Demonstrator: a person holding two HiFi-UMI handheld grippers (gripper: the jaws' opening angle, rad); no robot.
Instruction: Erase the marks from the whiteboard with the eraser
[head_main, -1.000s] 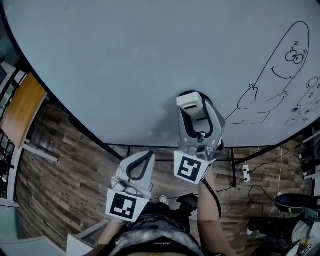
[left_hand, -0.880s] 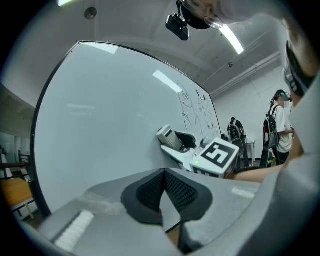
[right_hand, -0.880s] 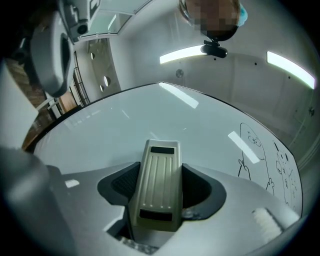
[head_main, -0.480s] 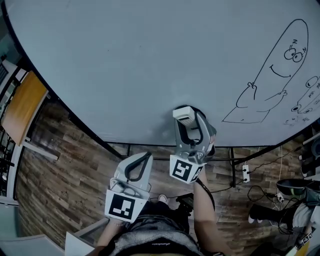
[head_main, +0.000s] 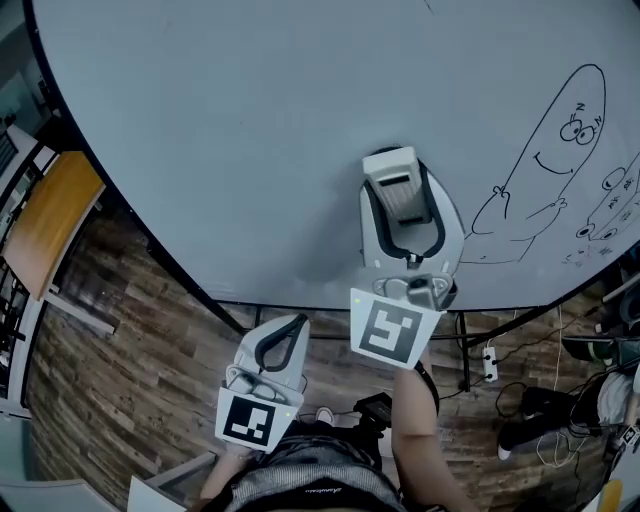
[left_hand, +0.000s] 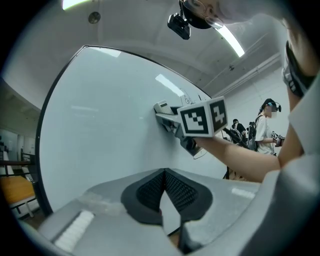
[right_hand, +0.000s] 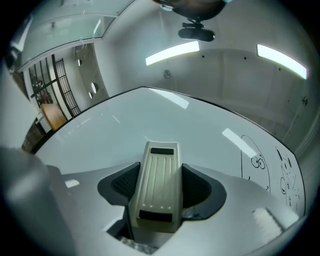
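The right gripper (right_hand: 160, 192) is clamped on the eraser (right_hand: 159, 175), one dark pad on each long side. Its own view looks along the ribbed cream back of the eraser to the whiteboard (right_hand: 115, 125), with the marks (right_hand: 257, 162) off to the right.

The head view gives the layout: the eraser is over bare board, just left of the marks, a tall cartoon figure with smaller scribbles at the board's right edge. The left gripper (head_main: 285, 335) hangs lower, in front of the board's bottom edge and over the wooden floor (head_main: 120, 380) – apart from the right one. An orange table (head_main: 45, 215) stands at the left.

Only the left gripper view shows the contact from the side: the eraser's front end appears to meet the board, with the right gripper's marker cube (left_hand: 202, 117) and the forearm behind it. In this view the left jaws are pressed together with nothing between them. It alone shows a person (left_hand: 265, 130) standing in the background.
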